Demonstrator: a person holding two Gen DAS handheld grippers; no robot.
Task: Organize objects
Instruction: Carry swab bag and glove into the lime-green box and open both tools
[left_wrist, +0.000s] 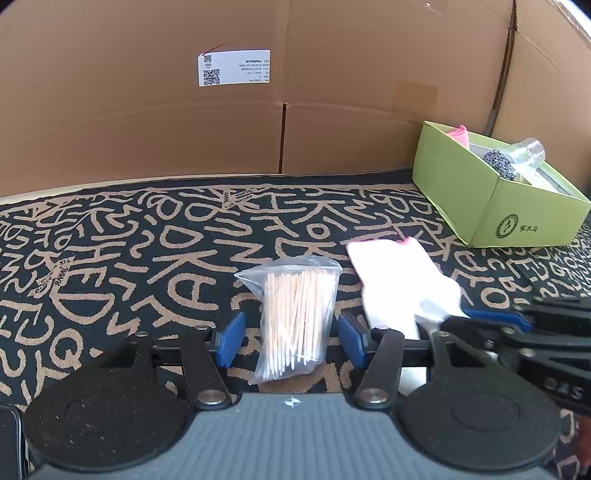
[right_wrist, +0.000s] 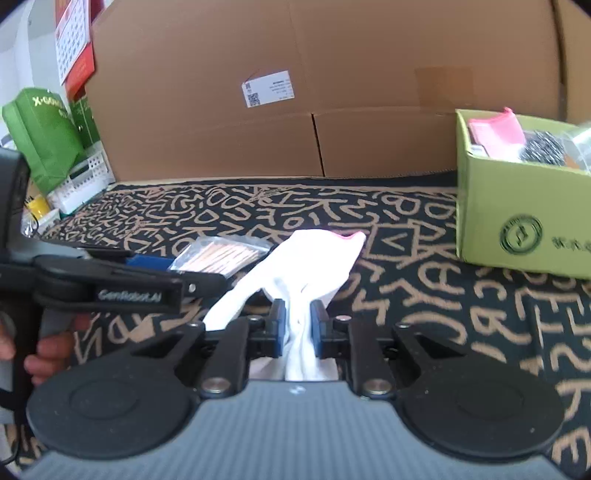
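Both grippers share one build: a ribbed grey body, two round black discs, black linkage arms with silver rivets, and blue pads on black fingers. The left gripper (right_wrist: 162, 264) carries white "GenRobot.AI" lettering on its side.

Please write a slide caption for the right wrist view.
Right tool pinches white cloth on patterned mat, near green box.

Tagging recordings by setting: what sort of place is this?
Probably a home or small-office table rigged for recording: a patterned cloth covers it, cardboard sheets wall it off, and a calendar and storage basket sit at the side.
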